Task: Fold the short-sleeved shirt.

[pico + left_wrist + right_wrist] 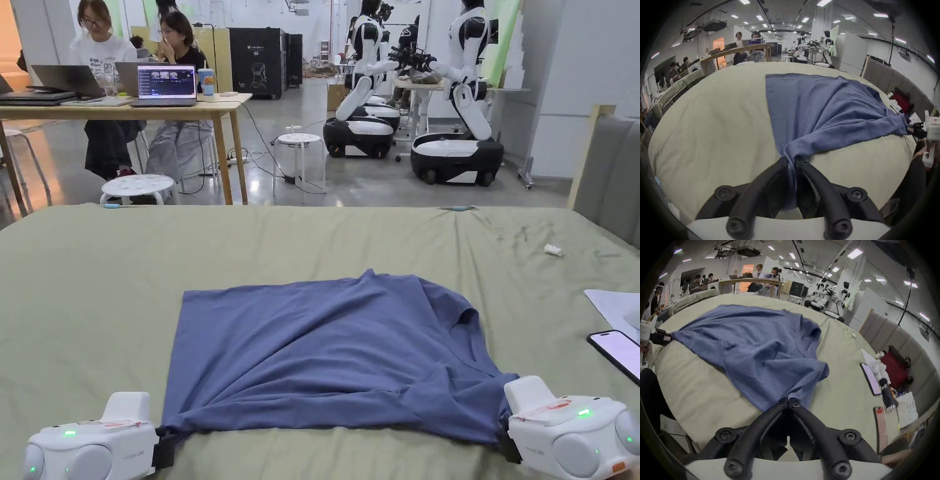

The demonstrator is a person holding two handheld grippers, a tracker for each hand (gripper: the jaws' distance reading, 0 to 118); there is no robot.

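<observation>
Pale green sheeting covers a wide bed (94,281) that serves as the work surface, with a busy workshop behind it: people at laptops at a wooden desk (125,111) and white humanoid robots (459,94) standing farther back. On the sheet, near the front edge of the bed, lies a blue short-sleeved shirt (325,350), spread mostly flat with its collar toward the right and soft wrinkles running toward its two near corners. At the shirt's near-left corner, the left gripper (791,162) has its fingers closed on a bunched twist of fabric that passes between them. At the shirt's near-right corner, the right gripper (788,401) has its fingers pressed together on a gathered point of cloth. Right of the shirt, a phone (615,353) rests on the sheet beside some white paper, and a small white object (553,250) lies beyond the shirt's far-right side. The shirt looks like thin, light cotton jersey: limp, stretchy, with no stiffness, so it will likely sag and drag between the two holds and crease wherever it slackens. It does not look slippery or fragile. Holding at corners or seams, as here, and keeping mild tension between the two grips probably gives the cleanest fold.
</observation>
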